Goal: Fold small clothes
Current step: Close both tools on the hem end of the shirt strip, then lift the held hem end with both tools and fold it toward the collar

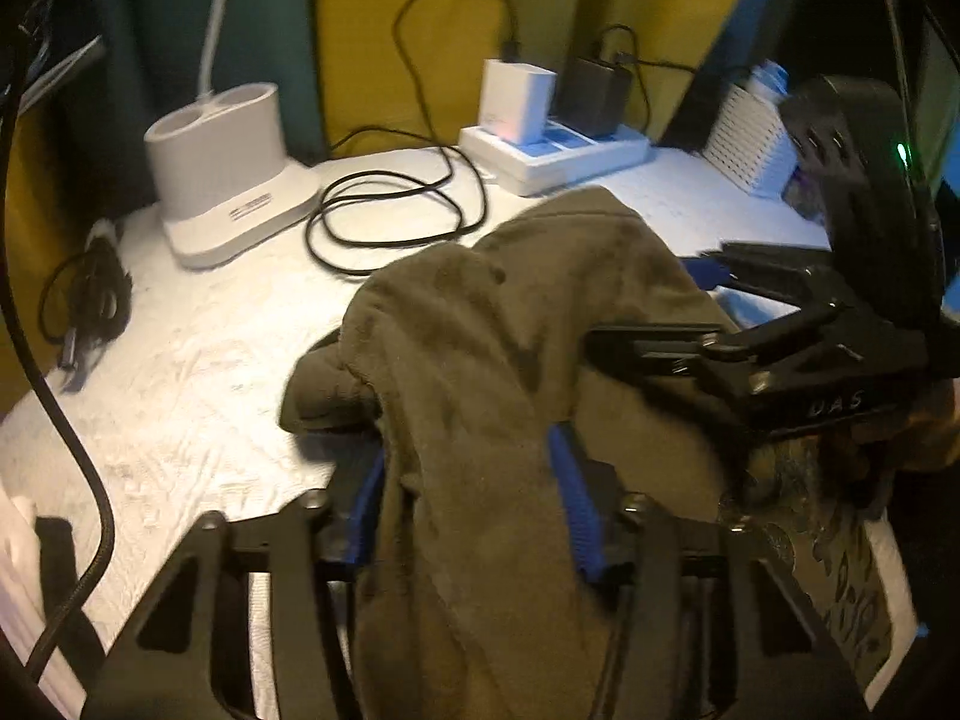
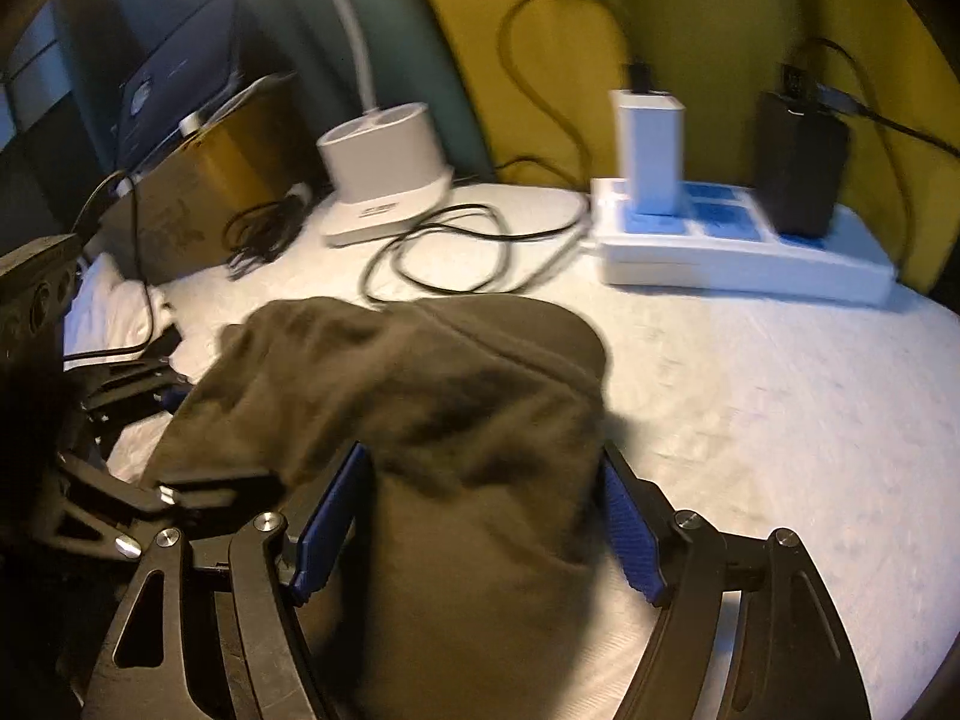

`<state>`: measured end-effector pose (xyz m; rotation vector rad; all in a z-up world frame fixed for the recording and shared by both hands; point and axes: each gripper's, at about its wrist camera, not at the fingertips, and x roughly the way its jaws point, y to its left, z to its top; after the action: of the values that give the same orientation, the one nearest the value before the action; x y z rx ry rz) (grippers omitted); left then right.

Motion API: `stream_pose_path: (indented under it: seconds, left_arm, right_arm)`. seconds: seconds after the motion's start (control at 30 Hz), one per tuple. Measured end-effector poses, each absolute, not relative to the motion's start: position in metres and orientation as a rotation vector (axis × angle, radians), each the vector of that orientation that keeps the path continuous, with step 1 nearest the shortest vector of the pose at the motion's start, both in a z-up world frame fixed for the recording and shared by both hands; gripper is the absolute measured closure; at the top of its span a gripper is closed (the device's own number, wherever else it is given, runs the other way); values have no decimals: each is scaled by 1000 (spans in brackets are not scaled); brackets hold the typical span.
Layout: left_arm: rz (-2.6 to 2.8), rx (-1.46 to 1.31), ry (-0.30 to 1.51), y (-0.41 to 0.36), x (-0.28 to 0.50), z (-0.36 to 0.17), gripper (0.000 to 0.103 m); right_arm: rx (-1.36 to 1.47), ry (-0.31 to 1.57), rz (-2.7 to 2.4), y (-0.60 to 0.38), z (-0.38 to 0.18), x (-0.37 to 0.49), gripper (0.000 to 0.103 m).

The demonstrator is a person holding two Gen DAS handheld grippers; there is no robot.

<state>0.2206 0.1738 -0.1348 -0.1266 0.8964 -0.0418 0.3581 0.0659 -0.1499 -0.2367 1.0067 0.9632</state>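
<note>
An olive-brown small garment lies bunched on the white table cover, draped over both grippers. In the left wrist view my left gripper has its blue pads apart with cloth hanging between them. My right gripper reaches in from the right, fingers under the cloth. In the right wrist view the garment covers my right gripper, whose blue pads stand wide apart around the cloth. My left gripper shows at the left edge, partly under the garment.
A white lamp base stands at the back left. A coiled black cable lies behind the garment. A white power strip with chargers sits at the back, and a white slotted basket at back right.
</note>
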Motion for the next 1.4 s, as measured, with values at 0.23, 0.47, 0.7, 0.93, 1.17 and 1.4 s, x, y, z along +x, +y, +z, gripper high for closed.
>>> stream_pose_path:
  seconds: [0.23,0.47,0.7,0.93,1.17,1.4]
  left_arm:
    - [-66,-156,876,170,218,-129,77]
    - [-78,-164,762,160,193,-91,78]
    - [-85,-134,655,140,164,-51,78]
    - [-76,-86,582,123,130,-24,78]
    - [-70,-51,508,106,93,5,78]
    - [-62,-10,424,88,53,36,78]
  right_arm:
    - [-258,990,989,73,-141,344,74]
    - [-253,887,971,59,-97,323,77]
    - [-222,773,961,32,-45,289,77]
    - [-224,670,960,7,-6,247,78]
    - [-207,582,960,-14,29,209,79]
    - [-200,476,965,-30,68,169,79]
